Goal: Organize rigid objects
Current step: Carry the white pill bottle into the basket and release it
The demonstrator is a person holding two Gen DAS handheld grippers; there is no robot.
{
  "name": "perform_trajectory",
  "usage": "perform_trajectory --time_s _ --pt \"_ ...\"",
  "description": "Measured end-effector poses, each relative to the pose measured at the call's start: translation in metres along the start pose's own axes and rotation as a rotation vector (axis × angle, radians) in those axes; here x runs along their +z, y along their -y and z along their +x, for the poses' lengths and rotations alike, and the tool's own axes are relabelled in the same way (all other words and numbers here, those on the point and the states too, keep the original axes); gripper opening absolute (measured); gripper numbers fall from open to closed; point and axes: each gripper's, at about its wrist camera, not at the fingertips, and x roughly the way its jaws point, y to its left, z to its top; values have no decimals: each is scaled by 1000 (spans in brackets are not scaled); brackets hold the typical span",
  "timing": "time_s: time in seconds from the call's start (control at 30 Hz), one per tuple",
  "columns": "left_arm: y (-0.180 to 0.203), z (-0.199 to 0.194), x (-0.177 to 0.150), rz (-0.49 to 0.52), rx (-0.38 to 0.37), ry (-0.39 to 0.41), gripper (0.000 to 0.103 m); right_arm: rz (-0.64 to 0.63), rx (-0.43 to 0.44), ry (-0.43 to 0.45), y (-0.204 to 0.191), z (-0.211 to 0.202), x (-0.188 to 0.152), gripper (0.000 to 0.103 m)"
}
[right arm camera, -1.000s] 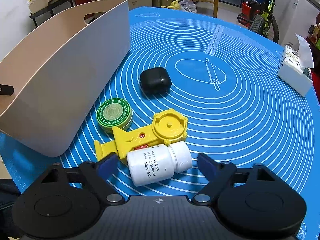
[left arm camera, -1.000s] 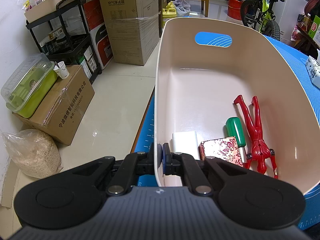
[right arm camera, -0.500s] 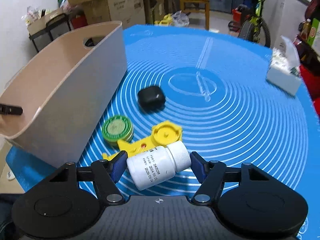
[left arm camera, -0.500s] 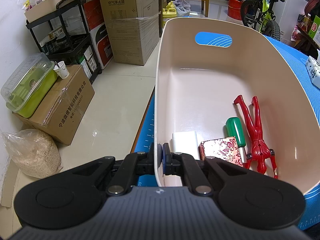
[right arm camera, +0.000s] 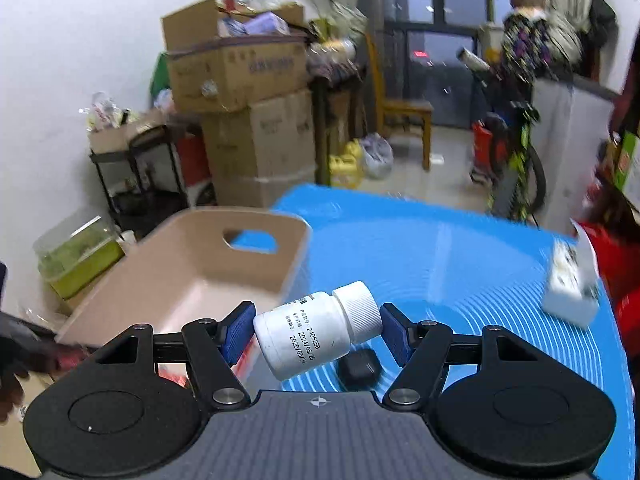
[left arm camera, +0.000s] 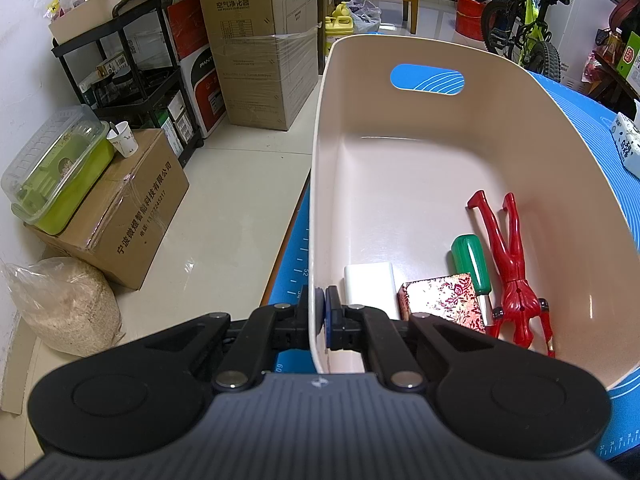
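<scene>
Since the earlier frames, the right gripper (right arm camera: 318,330) has lifted the bottle (right arm camera: 316,334) off the mat (right arm camera: 460,280); a second ago it lay between open fingers beside the yellow part and the green tin. Now the blue pads (right arm camera: 394,334) are clamped on the bottle, one on its base and one on its cap, and it hangs tilted in the air, cap up and to the right, above the mat just beside the bin (right arm camera: 180,276). A black case (right arm camera: 358,366) lies on the mat below it. A tissue pack (right arm camera: 570,288) sits near the mat's right edge. The right view is blurred.

Left gripper (left arm camera: 321,316) is unchanged: closed on the bin's (left arm camera: 520,128) near wall, one finger outside, one inside. Inside the bin lie a white block (left arm camera: 370,284), a patterned box (left arm camera: 440,300), a green-handled screwdriver (left arm camera: 470,266) and a red figure (left arm camera: 510,264), all at the near end. The screwdriver rests between box and figure.
</scene>
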Motion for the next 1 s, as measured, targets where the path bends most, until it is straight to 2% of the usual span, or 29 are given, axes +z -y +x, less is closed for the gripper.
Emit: perform_trajectory --time_s 0.23,0.53,0.77,0.87,1.0 --pt "0 1 -1 0 0 0 7 -73 44 -14 -44 28 19 70" --pt "1 0 -1 -3 -2 -1 7 -200 89 -182 -103 69 0 71" --pt "1 0 -1 -4 -6 -1 7 -264 73 -300 -119 89 -22 71" --pt "1 0 -1 -5 -7 -1 7 -291 53 -288 -119 88 -25 73" --pt "1 0 0 -6 -9 -1 7 -247 61 -270 -112 81 -19 76"
